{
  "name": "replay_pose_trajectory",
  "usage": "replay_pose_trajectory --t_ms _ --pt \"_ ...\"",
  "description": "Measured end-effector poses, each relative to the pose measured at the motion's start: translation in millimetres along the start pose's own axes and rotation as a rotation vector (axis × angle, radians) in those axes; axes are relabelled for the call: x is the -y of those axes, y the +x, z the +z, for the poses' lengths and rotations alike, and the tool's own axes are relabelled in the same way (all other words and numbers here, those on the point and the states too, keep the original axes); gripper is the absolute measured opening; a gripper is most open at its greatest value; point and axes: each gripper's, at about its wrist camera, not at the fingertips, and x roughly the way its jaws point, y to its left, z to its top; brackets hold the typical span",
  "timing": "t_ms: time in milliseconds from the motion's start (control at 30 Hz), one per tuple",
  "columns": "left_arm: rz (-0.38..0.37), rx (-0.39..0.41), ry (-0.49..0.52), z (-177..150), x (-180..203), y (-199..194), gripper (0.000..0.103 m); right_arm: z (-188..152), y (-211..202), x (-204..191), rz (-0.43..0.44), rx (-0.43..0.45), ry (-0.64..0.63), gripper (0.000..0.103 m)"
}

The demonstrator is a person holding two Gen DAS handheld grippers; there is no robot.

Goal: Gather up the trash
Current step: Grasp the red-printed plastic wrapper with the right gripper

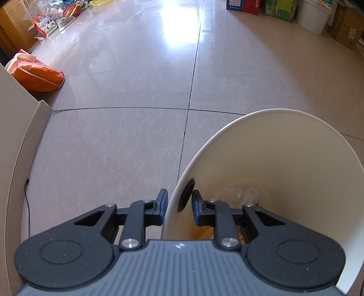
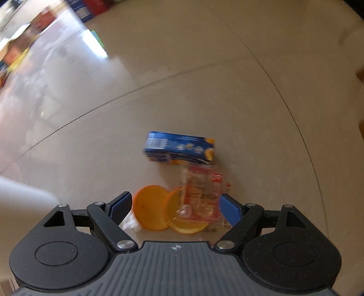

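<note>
Floor (image 1: 127, 141): glossy beige tile, dark grout lines, strong window glare at the far end.

1 cream bin (image 1: 284, 159) in the left wrist view, tilted, mouth facing the camera. Left gripper (image 1: 177, 209) is clamped on its rim: 1 finger outside the wall, 1 inside, jaws narrow with the wall between them. Inside the bin, something crumpled and clear plus something orange at the bottom; can't tell what they are.

Room edges, left view: 1 orange bag (image 1: 37, 75) by the left wall, 1 basketball (image 1: 72, 10) and 1 colourful box (image 1: 44, 24) far left, 1 white bucket (image 1: 315, 13) and cardboard boxes far right, a pale panel (image 1: 16, 127) with a thin black cable along its base at the left edge.

Right wrist view is motion-blurred. Right gripper (image 2: 175, 210) has its jaws wide, nothing between them, hanging over the trash pile on the floor. Pile count: 1 blue carton (image 2: 179, 148) lying on its side, farthest out; 1 clear wrapper with red print (image 2: 204, 193) just nearer, touching it; 2 orange discs (image 2: 151, 210), overlapping, between the fingers in frame; 1 white crumpled scrap (image 2: 130, 224) beside the left finger.
</note>
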Motion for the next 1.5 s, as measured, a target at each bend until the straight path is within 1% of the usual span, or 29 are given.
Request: replay_pose_trajectory --t_ms 200,267,333,433,500,733,833,867,900,967,1067,1233,1400,1500 --pt "0.000 0.002 0.011 -0.3 0.5 -0.4 0.021 3.4 44.7 30.2 -0.019 -0.001 0.107 0.091" --pt "0.002 0.001 0.012 -0.3 0.4 0.4 0.021 3.1 56.3 35.8 -0.021 0.006 0.123 0.094" --pt "0.002 -0.001 0.010 -0.6 1.9 0.6 0.021 3.0 64.4 39.6 -0.020 0.014 0.135 0.096" --pt "0.004 -0.002 0.009 -0.1 2.4 0.9 0.021 3.1 74.0 42.9 0.007 0.017 0.150 0.099" --pt "0.008 -0.001 0.013 -0.4 4.7 0.0 0.021 3.0 80.9 43.4 0.006 0.022 0.156 0.099" --pt "0.011 0.002 0.020 -1.7 7.6 0.1 0.021 0.6 99.2 41.2 -0.005 -0.006 0.144 0.098" --pt "0.009 0.001 0.018 -2.1 7.6 -0.2 0.021 -2.3 100.2 39.3 0.004 -0.006 0.136 0.089" --pt "0.008 0.002 0.018 -1.9 7.4 -0.2 0.021 -2.2 97.7 39.7 0.009 -0.002 0.138 0.084" --pt "0.008 0.001 0.019 -1.9 7.3 0.0 0.021 -1.9 96.0 39.3 0.012 0.003 0.138 0.083" --pt "0.009 0.000 0.018 -2.5 7.2 0.4 0.021 -2.4 90.4 37.8 0.017 0.005 0.135 0.075" --pt "0.008 0.000 0.019 -3.1 6.6 0.4 0.021 -1.4 84.7 31.8 0.014 -0.002 0.109 0.067" --pt "0.009 -0.002 0.023 -3.4 7.5 0.2 0.021 0.3 76.4 20.6 -0.006 -0.013 0.061 0.059" --pt "0.011 -0.007 0.020 -3.9 6.3 0.9 0.021 2.4 57.7 10.7 -0.024 -0.016 0.017 0.056" --pt "0.015 -0.005 0.023 -4.7 6.7 1.7 0.021 4.2 37.3 5.8 -0.009 -0.008 0.002 0.056"
